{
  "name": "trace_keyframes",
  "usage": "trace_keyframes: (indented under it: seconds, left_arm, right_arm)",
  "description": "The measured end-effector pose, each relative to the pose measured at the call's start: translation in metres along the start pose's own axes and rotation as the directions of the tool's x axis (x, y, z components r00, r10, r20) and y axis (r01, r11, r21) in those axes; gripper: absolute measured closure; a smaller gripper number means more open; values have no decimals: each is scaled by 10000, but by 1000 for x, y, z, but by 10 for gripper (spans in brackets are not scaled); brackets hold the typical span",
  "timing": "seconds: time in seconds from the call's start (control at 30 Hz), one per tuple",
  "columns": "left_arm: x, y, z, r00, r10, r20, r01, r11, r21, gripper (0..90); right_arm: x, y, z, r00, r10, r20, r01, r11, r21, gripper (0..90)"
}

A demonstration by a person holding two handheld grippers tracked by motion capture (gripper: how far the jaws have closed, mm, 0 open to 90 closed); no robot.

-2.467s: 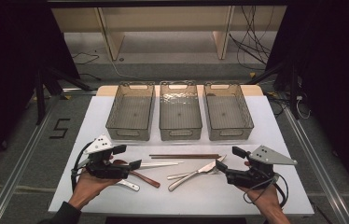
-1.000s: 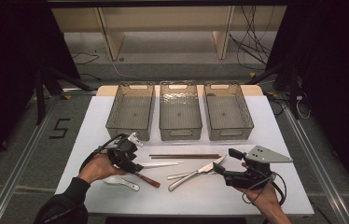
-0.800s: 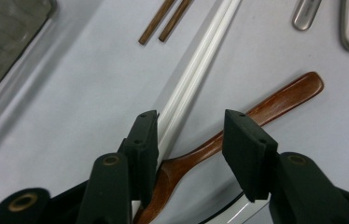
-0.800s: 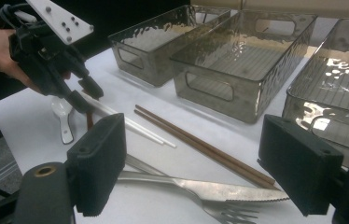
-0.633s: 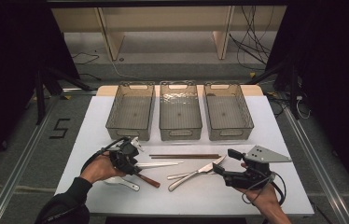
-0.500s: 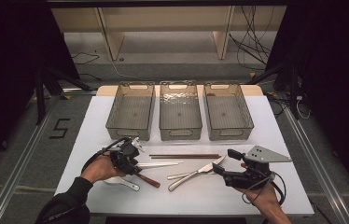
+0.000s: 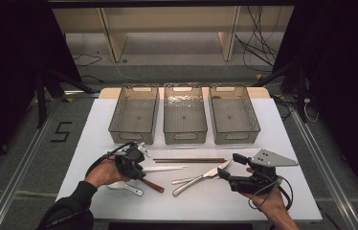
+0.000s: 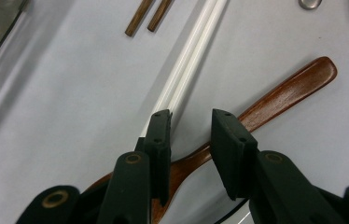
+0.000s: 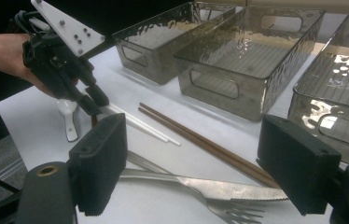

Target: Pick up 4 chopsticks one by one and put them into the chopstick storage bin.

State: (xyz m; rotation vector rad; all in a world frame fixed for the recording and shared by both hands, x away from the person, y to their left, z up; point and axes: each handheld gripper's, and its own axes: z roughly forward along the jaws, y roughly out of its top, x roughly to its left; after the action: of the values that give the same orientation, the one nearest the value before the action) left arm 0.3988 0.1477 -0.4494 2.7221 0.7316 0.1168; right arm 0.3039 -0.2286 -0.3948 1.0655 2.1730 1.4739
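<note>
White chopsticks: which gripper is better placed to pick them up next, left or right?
Left. The left gripper is open right over the near end of the white chopsticks, above the wooden spoon. The right gripper is open too, but sits by the knife, farther off.

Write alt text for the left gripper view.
The left gripper, open, hangs low over a brown wooden spoon and a pair of white chopsticks on a white table. Two brown chopstick tips show near the top edge.
</note>
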Motion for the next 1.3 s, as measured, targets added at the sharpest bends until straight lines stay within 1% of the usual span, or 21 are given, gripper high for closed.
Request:
trace_keyframes:
  seconds: [0.17, 0.23, 0.37, 0.47, 0.53, 0.6, 0.67, 0.77, 0.8, 0.87, 1.03, 1.1, 1.3]
  left_arm:
    - [1, 1, -1, 10000, 70, -55, -70, 9999, -71, 658]
    - [1, 1, 0, 10000, 33, -5, -33, 10000, -10, 651]
    - [2, 1, 0, 9999, 132, -105, -130, 9998, 149, 638]
    - [2, 1, 1, 9999, 150, -85, -149, 9998, 134, 633]
    - [2, 1, -1, 9998, 160, -88, -160, 9998, 74, 625]
    - [2, 1, -3, 9998, 99, -164, -101, 9998, -142, 614]
    - [3, 1, -4, 9998, 110, -154, -112, 9998, -145, 606]
    - [6, 1, -2, 9998, 77, -176, -75, 9999, 91, 602]
    - [6, 0, 0, 9999, 9, -147, -7, 9999, 127, 603]
    - [6, 0, 1, 9999, 99, -124, -96, 9997, 244, 607]
    - [6, 0, 2, 9998, 137, -119, -134, 9996, 235, 618]
    - [6, 0, 3, 9999, 51, -104, -48, 9997, 244, 632]
    - [5, 2, 4, 9991, 405, -142, -397, 9978, 537, 667]
  right_arm:
    - [1, 0, 0, 10000, 1, -47, 0, 10000, 55, 253]
    - [1, 0, 0, 10000, -1, -75, 1, 10000, 71, 253]
    - [1, 0, 1, 9999, 14, -112, -13, 10000, 92, 255]
    - [1, 0, 1, 9999, 10, -129, -9, 10000, 90, 256]
    - [1, 0, 1, 9999, 3, -137, -1, 9999, 114, 256]
    - [1, 0, 1, 9999, -32, -150, 33, 9999, 115, 256]
    - [1, 0, 1, 9999, -30, -167, 32, 9999, 127, 256]
    - [1, 0, 2, 9998, -25, -207, 28, 9999, 145, 256]
    - [1, 0, 2, 9998, -18, -211, 21, 9999, 156, 256]
    - [1, 0, 2, 9998, -10, -217, 13, 9999, 143, 256]
    - [1, 0, 2, 9997, -2, -233, 5, 9999, 142, 256]
    - [1, 0, 2, 9997, 2, -243, 1, 9999, 145, 256]
    - [1, 0, 2, 9997, -8, -253, 13, 9998, 184, 256]
